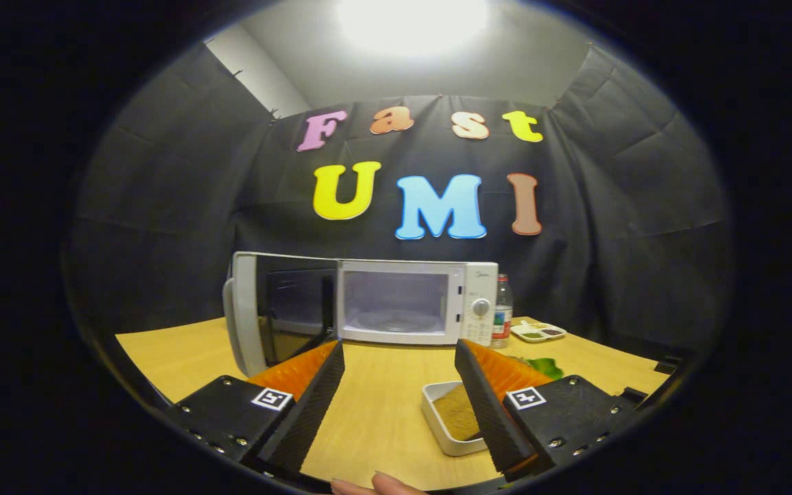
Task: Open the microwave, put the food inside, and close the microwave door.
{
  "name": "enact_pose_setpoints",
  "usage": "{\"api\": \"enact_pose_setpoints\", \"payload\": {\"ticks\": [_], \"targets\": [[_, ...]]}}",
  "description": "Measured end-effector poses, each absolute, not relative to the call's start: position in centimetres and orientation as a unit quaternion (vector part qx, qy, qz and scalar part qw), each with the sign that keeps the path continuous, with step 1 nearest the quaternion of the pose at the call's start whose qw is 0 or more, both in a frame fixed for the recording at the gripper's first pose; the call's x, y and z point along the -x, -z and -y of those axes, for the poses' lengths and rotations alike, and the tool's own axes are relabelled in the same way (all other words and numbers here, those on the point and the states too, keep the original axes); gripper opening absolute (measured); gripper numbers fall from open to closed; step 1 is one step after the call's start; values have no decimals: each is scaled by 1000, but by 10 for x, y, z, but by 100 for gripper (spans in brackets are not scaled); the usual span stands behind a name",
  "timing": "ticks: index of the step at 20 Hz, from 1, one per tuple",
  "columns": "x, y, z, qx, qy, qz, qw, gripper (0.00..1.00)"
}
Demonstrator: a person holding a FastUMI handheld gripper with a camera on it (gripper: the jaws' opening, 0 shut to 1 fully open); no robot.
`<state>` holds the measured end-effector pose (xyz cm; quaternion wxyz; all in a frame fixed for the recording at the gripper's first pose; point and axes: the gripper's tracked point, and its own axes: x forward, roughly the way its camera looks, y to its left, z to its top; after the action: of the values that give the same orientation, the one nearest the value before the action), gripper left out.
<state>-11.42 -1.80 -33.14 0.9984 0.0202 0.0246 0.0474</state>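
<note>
A white microwave (pixel 416 302) stands on the wooden table (pixel 382 405) beyond my fingers. Its door (pixel 279 313) is swung open to the left, and the lit cavity with the glass turntable (pixel 392 320) has nothing in it. A white rectangular dish of brown food (pixel 452 416) lies on the table low between my fingers, close against the right finger, which covers part of it. My gripper (pixel 399 357) is open, held above the table, with nothing pressed between the fingers.
A plastic bottle (pixel 502 311) stands right of the microwave. Beyond it lies a small white tray with sauces (pixel 537 332). Something green (pixel 544 366) lies on the table by the right finger. A person's fingertip (pixel 375 485) shows at the near table edge.
</note>
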Motion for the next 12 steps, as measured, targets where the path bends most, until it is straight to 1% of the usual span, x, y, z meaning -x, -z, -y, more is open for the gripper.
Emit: {"api": "enact_pose_setpoints", "payload": {"ticks": [3, 6, 8, 12], "targets": [[111, 339, 71, -10, 1, -13, 1000, 97], [106, 368, 104, -26, 27, -35, 999, 98], [103, 391, 111, -68, 25, -64, 995, 97], [93, 418, 103, -161, -9, -106, 981, 98]]}}
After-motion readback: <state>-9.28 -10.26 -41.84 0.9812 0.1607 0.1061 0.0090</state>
